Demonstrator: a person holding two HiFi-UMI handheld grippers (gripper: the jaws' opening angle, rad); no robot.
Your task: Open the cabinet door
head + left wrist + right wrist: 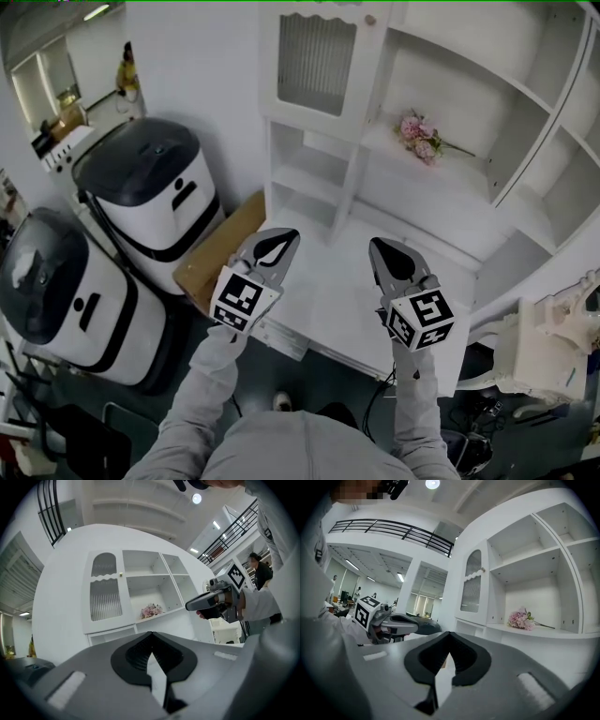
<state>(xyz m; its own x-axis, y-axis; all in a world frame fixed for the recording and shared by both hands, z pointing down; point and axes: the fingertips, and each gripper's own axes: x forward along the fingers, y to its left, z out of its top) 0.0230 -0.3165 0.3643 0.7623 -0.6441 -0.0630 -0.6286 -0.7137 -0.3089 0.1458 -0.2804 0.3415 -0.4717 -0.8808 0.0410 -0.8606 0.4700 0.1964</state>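
Left tongs [281,240] and right tongs [384,251], both closed and empty; the shut cabinet door [317,61] stands upright at 12 o'clock, well apart, its knob [370,20] nearer the right tongs

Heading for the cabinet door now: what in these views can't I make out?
- Behind the cabinet door: its ribbing blurs whatever is inside, in every view.
- Knob: too small in all three views to tell its shape.
- Lower shelves: in the left gripper view, mostly covered by the left claw and its own body.
- Cabinet top: cut off by the head view's upper edge.
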